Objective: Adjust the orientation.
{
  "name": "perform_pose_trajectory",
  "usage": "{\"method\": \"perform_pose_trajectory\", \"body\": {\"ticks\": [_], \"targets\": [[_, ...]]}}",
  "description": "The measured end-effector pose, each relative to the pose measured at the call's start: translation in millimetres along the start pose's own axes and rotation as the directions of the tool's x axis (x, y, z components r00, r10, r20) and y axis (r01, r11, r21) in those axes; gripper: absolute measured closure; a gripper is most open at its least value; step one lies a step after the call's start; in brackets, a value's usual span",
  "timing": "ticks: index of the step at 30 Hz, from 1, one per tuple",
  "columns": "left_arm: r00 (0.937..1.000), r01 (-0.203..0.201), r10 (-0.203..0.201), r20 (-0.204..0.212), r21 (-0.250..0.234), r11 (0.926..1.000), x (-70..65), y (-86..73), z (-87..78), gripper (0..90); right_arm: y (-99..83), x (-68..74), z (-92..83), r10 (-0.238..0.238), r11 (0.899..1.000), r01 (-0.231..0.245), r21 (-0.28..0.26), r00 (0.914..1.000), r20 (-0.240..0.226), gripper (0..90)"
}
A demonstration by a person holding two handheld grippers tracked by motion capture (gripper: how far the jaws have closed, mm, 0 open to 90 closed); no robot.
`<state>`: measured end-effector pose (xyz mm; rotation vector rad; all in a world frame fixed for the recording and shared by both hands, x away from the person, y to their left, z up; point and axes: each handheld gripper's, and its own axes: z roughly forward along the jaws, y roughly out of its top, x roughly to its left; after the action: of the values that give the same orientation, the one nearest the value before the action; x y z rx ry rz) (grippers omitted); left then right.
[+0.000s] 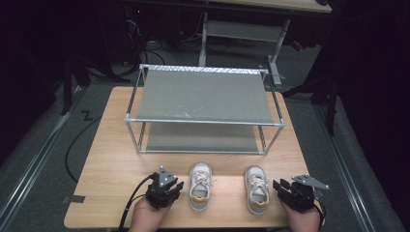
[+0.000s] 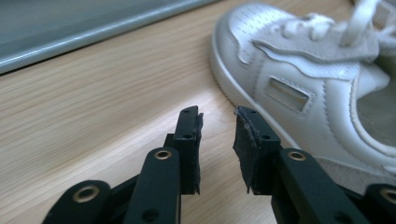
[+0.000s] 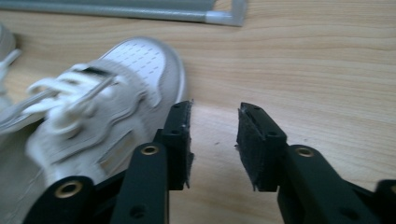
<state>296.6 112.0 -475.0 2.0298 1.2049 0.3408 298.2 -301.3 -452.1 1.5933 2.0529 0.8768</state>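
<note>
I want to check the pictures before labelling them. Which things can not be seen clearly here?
- Left shoe: heel cut off by the right edge, left gripper view.
- Right shoe: laces blurred, heel cut off by the left edge, right gripper view.
- Rack: lower shelf mostly hidden under the top shelf, high view.
- Room behind the table: too dark, high view.

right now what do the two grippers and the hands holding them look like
Both are black two-jaw tools of linked bars with brass-coloured rivets. The left gripper carries a grey three-cornered plate on top and trails a black cable toward the table edge; the right gripper has the same plate and a cable at its outer side. Its fingertips wear dark, rough, slightly frayed pads. No sleeves show on the forearms.
</note>
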Motion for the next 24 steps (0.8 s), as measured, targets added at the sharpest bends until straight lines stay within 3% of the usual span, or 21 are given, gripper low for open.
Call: {"method": "perform_pose_trajectory", "body": {"ticks": [2, 7, 13, 20, 21, 24], "targets": [[0.9999, -0.014, 0.014, -0.006, 0.008, 0.9999, -5.3, 1.8, 6.8, 71.3, -0.4, 3.4, -0.4, -0.018, 1.000, 0.018, 0.001, 0.9998, 0.001, 68.2], [0.9996, 0.027, -0.027, -0.010, 0.001, 0.9996, -11.1, 10.4, 23.9, 76.3, -3.9, 16.4, 4.8, -0.047, 0.998, 0.048, 0.048, 0.9987, -0.018, 76.3], [0.9994, 0.019, -0.019, 0.028, 0.009, 0.9998, -23.3, 15.4, 30.3, 79.4, -3.8, 28.2, 10.1, -0.063, 0.997, 0.065, 0.049, 0.9972, -0.041, 79.9], [0.9971, 0.024, -0.025, 0.072, 0.007, 0.9997, -39.5, 15.8, 36.0, 79.6, -2.4, 56.7, 17.5, -0.138, 0.988, 0.143, 0.055, 0.9862, -0.091, 78.8], [0.9962, 0.018, -0.018, 0.085, 0.008, 0.9998, -46.3, 17.1, 38.2, 80.8, -1.9, 66.1, 19.2, -0.163, 0.984, 0.169, 0.052, 0.9808, -0.107, 79.2], [0.9963, 0.005, -0.006, 0.086, 0.009, 0.9999, -53.1, 17.5, 38.8, 87.0, -1.8, 73.7, 19.2, -0.180, 0.981, 0.186, 0.056, 0.9781, -0.105, 79.5]]}}
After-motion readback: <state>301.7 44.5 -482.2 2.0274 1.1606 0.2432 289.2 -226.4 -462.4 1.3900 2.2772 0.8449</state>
